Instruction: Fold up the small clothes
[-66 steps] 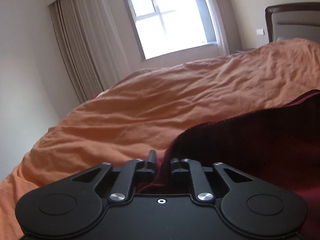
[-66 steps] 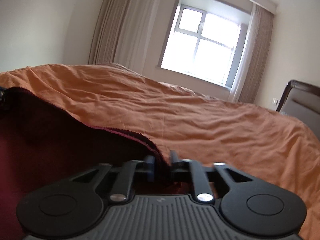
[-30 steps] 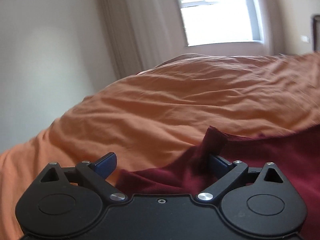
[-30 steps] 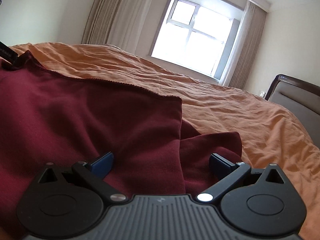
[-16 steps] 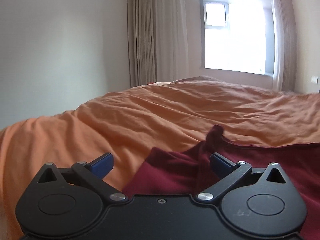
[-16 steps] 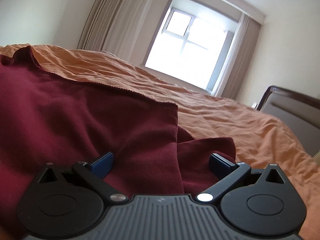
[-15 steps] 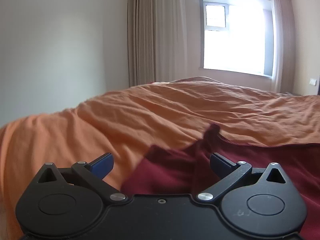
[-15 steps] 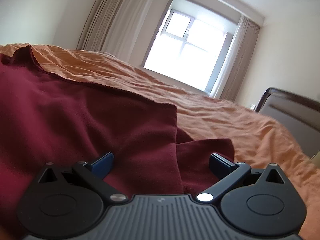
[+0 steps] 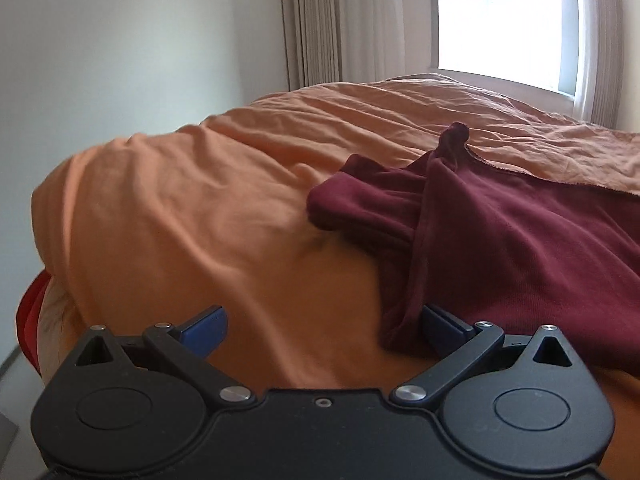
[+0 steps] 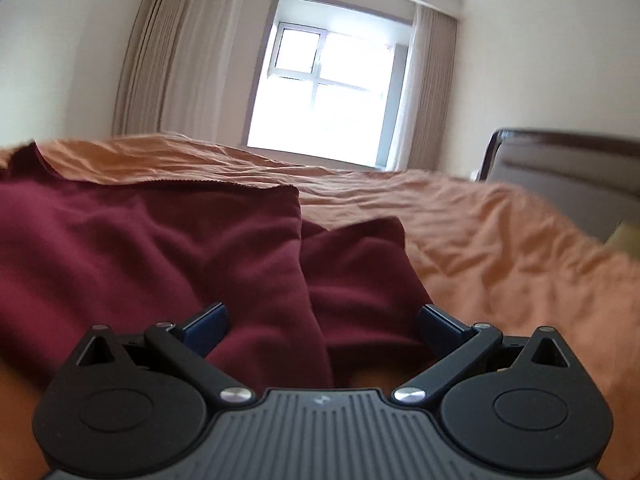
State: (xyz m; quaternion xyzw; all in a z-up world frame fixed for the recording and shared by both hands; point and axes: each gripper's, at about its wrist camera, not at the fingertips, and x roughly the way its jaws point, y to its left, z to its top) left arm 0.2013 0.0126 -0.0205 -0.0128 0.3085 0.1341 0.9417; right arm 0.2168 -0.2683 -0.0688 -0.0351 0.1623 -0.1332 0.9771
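Hovering low over the orange bed [image 9: 200,208], the left gripper [image 9: 322,330] has its jaws wide, empty. A maroon garment [image 9: 520,248] lies rumpled on the bedspread. The right gripper [image 10: 322,328] gapes wide over it, gripping nothing.

Bed [image 9: 200,208] under rumpled orange cover, maroon garment [image 9: 500,240] lying on it

Garment [image 9: 500,232] on bedspread [image 9: 180,208], window [image 10: 324,92] behind

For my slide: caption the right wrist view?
Open right hand-held gripper over a maroon garment on an orange bedspread.
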